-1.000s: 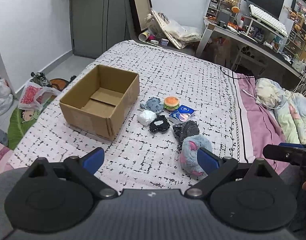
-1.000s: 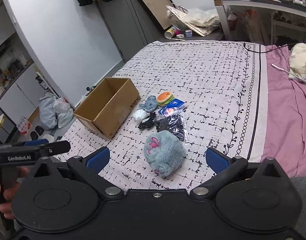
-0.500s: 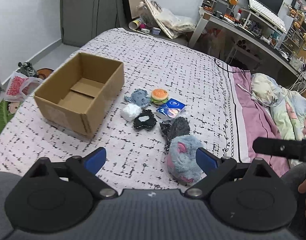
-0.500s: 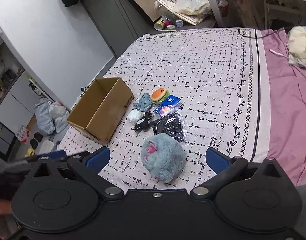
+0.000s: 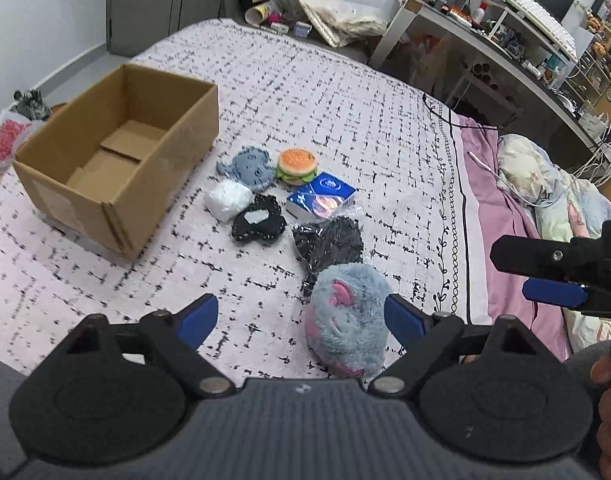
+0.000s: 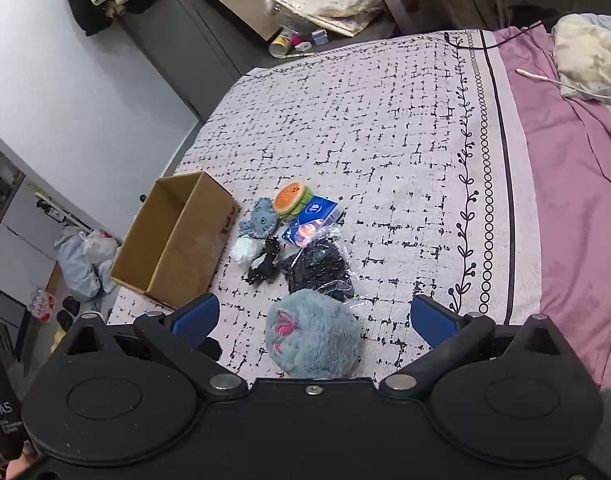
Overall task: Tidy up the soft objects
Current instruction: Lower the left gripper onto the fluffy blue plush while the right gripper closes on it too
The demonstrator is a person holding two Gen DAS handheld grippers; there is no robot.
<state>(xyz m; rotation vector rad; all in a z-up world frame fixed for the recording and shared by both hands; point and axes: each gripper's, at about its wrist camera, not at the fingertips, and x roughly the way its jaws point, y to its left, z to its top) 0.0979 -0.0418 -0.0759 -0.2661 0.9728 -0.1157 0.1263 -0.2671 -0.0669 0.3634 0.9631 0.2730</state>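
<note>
An open, empty cardboard box (image 5: 117, 164) (image 6: 177, 240) stands on the patterned bedspread. Right of it lie a blue-grey plush (image 5: 249, 166), a white soft ball (image 5: 227, 200), a black pouch (image 5: 259, 224), a burger toy (image 5: 296, 166), a blue packet (image 5: 321, 198), a black item in clear wrap (image 5: 329, 246) and a fluffy blue-pink plush (image 5: 347, 320) (image 6: 311, 332). My left gripper (image 5: 301, 316) is open and empty, with the fluffy plush near its right finger. My right gripper (image 6: 315, 320) is open and empty, hovering over the fluffy plush; it also shows in the left wrist view (image 5: 553, 276).
A pink sheet (image 6: 577, 200) and crumpled bedding (image 5: 545, 196) lie on the bed's right side. A cluttered desk (image 5: 505, 28) stands beyond. Bags (image 6: 85, 260) sit on the floor left of the bed. A cable (image 5: 457, 120) crosses the bedspread.
Both grippers have moved forward over the bed toward the pile; the box and toys look nearer. The right gripper shows more in the left view. Nothing was taken hold of.
</note>
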